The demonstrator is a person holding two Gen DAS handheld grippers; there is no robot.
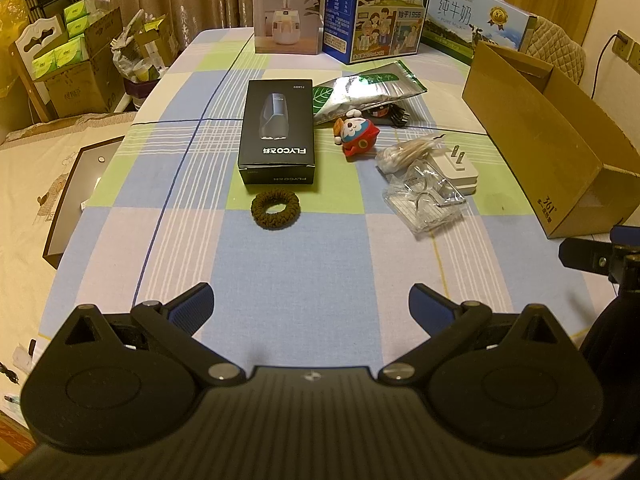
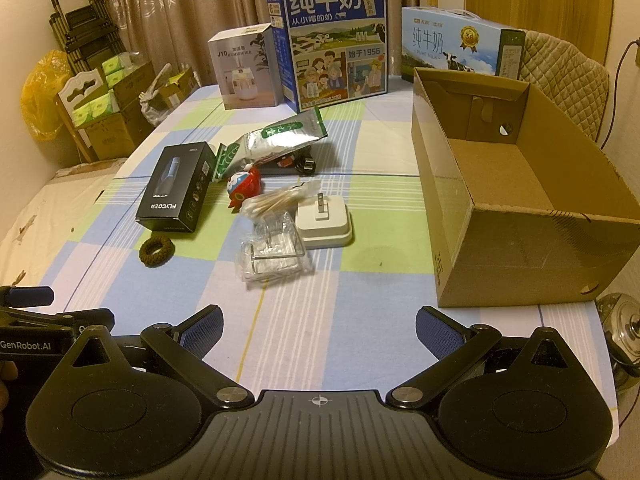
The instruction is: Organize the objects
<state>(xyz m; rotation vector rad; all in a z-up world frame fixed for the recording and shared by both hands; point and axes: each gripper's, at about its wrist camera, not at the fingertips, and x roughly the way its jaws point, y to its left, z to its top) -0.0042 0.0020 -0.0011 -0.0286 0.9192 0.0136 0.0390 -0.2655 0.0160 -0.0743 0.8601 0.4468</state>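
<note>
- My left gripper point(image 1: 310, 312) stands with jaws spread wide and nothing between them, over the near part of the checked tablecloth point(image 1: 280, 264); my right gripper point(image 2: 318, 330) is likewise wide and holding nothing.
- Black box point(image 1: 277, 131), printed "FLYCO" on top and on its near end: lies flat, long axis running away from me, lettering upside down from my side.
- Brown hair tie point(image 1: 275, 208) lies flat just in front of that box.
- Red figurine point(image 1: 357, 135) lies on its side beside the box; the silver-green pouch point(image 1: 362, 92) lies behind it.
- White plug adapter point(image 2: 323, 220) lies flat, its prongs pointing up; cotton swabs point(image 2: 276, 202) and a clear plastic packet point(image 2: 274, 254) are touching or just beside it.
- Open cardboard box point(image 2: 516, 208) sits at the right, its long axis running away from me; side print reads "361".
- At the far edge: "J10 HUMIDIFIER" carton point(image 2: 244, 68), blue milk carton point(image 2: 334, 40) marked "1956", and a pale carton point(image 2: 460, 46) reading "PURE MILK".
</note>
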